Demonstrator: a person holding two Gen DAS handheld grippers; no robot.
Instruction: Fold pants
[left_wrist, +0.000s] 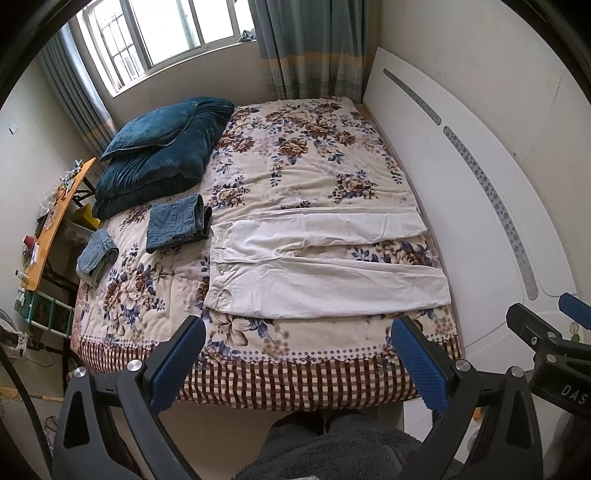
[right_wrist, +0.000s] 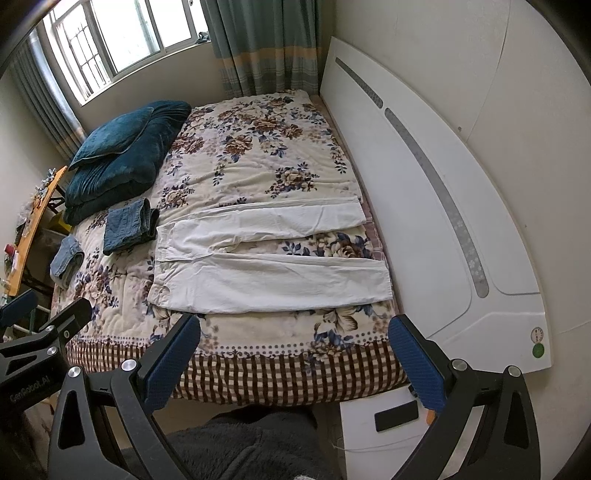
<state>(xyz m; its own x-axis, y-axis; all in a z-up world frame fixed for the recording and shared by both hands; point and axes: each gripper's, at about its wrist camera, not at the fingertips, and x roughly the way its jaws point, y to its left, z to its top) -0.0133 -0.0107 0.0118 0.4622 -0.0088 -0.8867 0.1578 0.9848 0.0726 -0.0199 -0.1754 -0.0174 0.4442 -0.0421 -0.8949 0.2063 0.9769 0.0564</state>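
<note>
Where lettering is legible, reads "DAS" on the black body of the right gripper as seen at the right edge of the left wrist view, and "GenRobot.AI" on the black body of the left gripper as seen at the left edge of the right wrist view. Round green sticker on the white curved headboard: print too small to read (fully visible in the right wrist view only).

Left gripper: blue ribbed pads spread wide, nothing between them, held above the checked near edge of the floral quilted bedspread. Right gripper: likewise spread and unloaded.

Cream-white cotton pants laid flat across the bedspread, waistband toward the left, both legs extended toward the headboard and parted in a narrow V.

Just left of the waistband: folded dark-blue denim jeans; farther left, folded light-blue denim jeans. Behind these, teal velvet pillow and folded quilt.

Left wrist view only: more of the orange side table.
</note>
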